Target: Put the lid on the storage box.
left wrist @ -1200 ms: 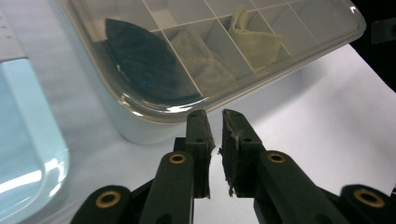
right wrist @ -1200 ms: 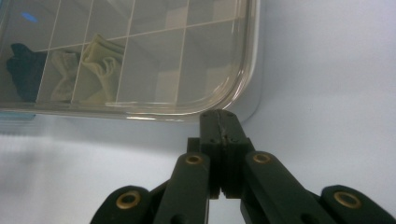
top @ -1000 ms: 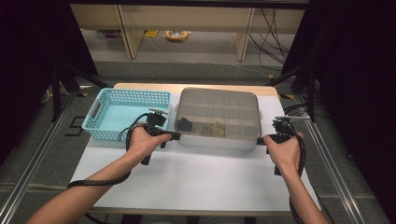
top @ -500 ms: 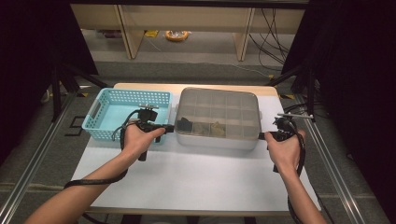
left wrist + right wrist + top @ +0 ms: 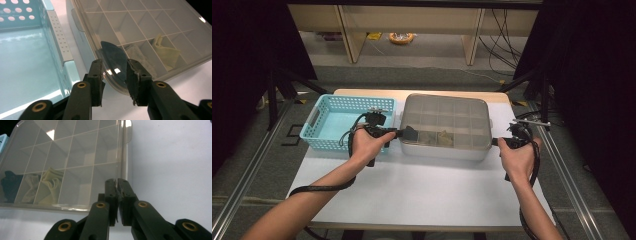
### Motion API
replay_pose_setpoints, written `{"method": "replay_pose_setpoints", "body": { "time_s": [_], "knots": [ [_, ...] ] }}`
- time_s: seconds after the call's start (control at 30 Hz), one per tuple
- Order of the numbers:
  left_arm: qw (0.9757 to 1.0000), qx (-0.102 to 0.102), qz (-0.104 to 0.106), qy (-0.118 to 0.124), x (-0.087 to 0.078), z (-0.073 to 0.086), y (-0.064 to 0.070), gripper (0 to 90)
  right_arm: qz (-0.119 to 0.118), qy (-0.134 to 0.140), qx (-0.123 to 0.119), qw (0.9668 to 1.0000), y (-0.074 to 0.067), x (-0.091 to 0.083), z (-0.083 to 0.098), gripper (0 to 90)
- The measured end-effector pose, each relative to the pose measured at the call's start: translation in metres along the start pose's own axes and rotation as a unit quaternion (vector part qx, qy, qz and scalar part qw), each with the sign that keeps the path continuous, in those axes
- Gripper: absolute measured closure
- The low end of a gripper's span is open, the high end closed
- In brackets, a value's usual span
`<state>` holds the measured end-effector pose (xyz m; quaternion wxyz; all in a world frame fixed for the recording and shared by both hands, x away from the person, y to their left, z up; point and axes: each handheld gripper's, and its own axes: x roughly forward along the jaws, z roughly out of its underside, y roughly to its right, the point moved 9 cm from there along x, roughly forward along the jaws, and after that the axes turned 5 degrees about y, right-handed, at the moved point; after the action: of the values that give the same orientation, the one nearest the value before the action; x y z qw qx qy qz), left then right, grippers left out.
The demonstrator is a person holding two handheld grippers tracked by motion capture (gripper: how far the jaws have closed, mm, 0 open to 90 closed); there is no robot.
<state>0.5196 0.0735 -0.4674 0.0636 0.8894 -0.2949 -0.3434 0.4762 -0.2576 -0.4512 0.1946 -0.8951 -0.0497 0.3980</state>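
Clear lidded organizer box (image 5: 445,125) is sitting on the white table (image 5: 412,185), its left side just beside the teal basket (image 5: 337,120). Left gripper (image 5: 113,75) is hovering at the box's near-left corner — its jaws have just been opening and are standing at a narrow gap, with the rounded lid corner (image 5: 113,56) between them and the pads not pressing on it. Right gripper (image 5: 116,195) is pointing at the box's near-right corner — its jaws have just been opening a little and are standing almost together, a thin slit showing, nothing between them. Inside the box, folded pale cloths (image 5: 51,182) and a dark cloth (image 5: 8,183) are lying in the near compartments.
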Motion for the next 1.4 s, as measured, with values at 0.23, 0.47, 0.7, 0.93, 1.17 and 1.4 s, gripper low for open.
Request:
{"method": "replay_pose_setpoints", "body": {
  "time_s": [0.23,0.47,0.7,0.93,1.17,1.4],
  "knots": [
    [0.9996,-0.026,0.008,-0.009,0.006,0.003,0.0,63.9,-0.009,0.007,0.0,0.9999,0.003,0.004,-0.004,79.9],
    [0.9997,-0.021,0.003,-0.014,0.008,0.003,0.001,64.8,-0.02,-0.01,0.021,0.9995,0.002,0.008,0.0,74.6],
    [0.9999,-0.005,-0.003,-0.016,0.01,0.002,0.003,67.2,-0.019,-0.007,0.015,0.9997,0.006,0.009,0.002,73.6],
    [0.9998,0.011,-0.008,-0.015,0.013,0.0,0.003,67.8,-0.015,-0.011,0.015,0.9997,0.008,0.01,0.005,75.6],
    [0.9997,0.02,-0.01,-0.013,0.012,-0.001,0.004,68.6,-0.012,-0.007,0.008,0.9999,0.007,0.01,0.003,77.6],
    [0.9997,0.022,-0.008,-0.01,0.012,0.0,0.004,68.9,-0.011,-0.01,0.003,0.9999,0.005,0.007,0.005,82.6]
  ]
}}
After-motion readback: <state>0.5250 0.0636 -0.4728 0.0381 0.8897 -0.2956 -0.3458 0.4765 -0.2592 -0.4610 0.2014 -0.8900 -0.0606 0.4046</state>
